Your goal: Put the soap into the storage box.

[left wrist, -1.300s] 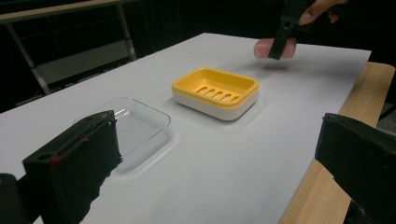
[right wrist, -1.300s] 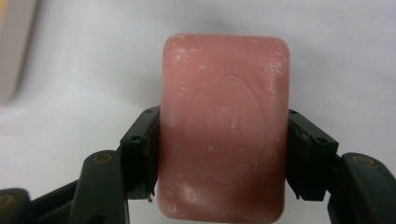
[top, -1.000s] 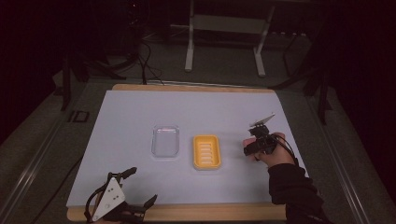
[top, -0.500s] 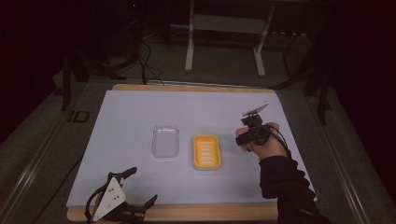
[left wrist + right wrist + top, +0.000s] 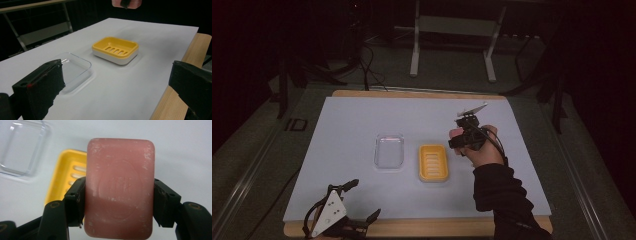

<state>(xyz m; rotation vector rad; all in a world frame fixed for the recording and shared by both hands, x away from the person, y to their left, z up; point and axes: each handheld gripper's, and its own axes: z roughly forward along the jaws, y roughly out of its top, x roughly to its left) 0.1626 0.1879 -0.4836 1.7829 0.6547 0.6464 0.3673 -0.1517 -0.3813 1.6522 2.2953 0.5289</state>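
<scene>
The table (image 5: 362, 125) is seen from above and from its near side in the high view, facing forward and down. The left gripper view is taken low, from the near left corner, facing across the sheet toward the yellow dish (image 5: 115, 49) — the same dish (image 5: 433, 162) seen mid-table from above. The right gripper view is held above it, close, looking down on the dish (image 5: 65, 173) and the clear tray (image 5: 21, 146).

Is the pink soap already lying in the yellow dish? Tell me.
No: the pink soap is clamped in the right gripper, above the empty yellow dish.
</scene>
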